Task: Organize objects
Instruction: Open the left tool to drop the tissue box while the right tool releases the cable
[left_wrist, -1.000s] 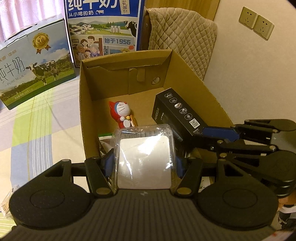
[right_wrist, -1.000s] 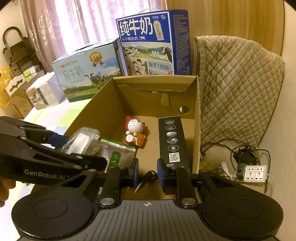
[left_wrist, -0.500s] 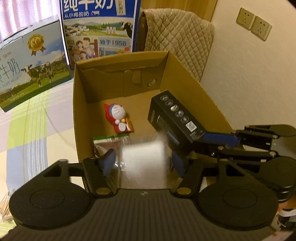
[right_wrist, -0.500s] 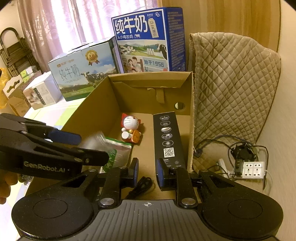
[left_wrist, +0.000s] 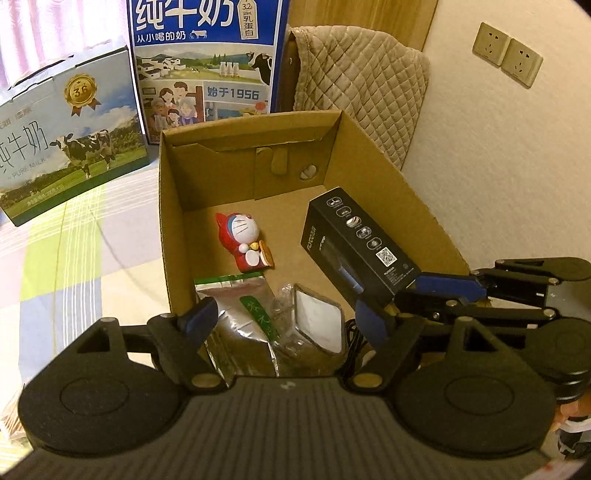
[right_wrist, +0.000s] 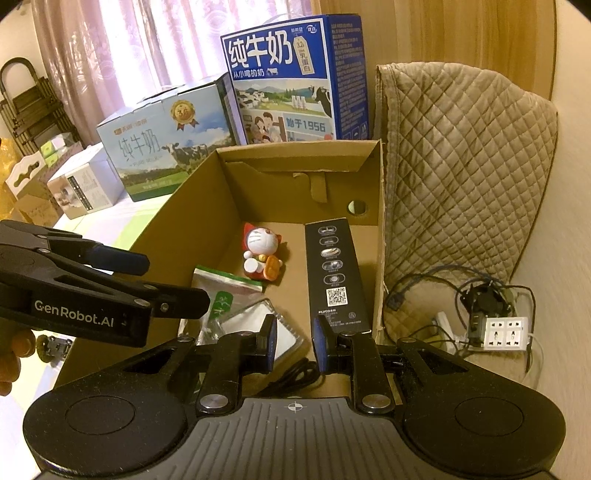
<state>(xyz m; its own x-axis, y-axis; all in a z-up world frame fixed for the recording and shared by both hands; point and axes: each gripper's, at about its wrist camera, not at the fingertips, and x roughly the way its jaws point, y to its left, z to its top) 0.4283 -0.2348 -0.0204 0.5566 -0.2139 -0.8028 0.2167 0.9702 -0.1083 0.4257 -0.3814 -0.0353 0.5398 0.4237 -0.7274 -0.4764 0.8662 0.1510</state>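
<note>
An open cardboard box (left_wrist: 173, 221) holds a red-and-blue cat figure (left_wrist: 243, 240), a long black product box (left_wrist: 354, 243), a silver-green pouch (left_wrist: 240, 321) and a clear plastic case with a white insert (left_wrist: 317, 321). The case lies tilted on the pouch at the near end. My left gripper (left_wrist: 284, 317) hangs open above it, holding nothing. My right gripper (right_wrist: 295, 328) stands open over the box's near right corner, above a black cable (right_wrist: 295, 373) and just short of the black product box (right_wrist: 334, 273). The left gripper (right_wrist: 159, 280) reaches in from the left.
Two milk cartons (left_wrist: 207, 62) (left_wrist: 66, 140) stand behind the box on a checked cloth (left_wrist: 74, 266). A quilted cover (right_wrist: 461, 166) stands to the right against the wall. A power strip with cables (right_wrist: 506, 332) lies beside it. Wall sockets (left_wrist: 506, 55) sit higher up.
My left gripper opened and let go of the clear plastic case, which dropped into the box onto the pouch. Both grippers drew back slightly.
</note>
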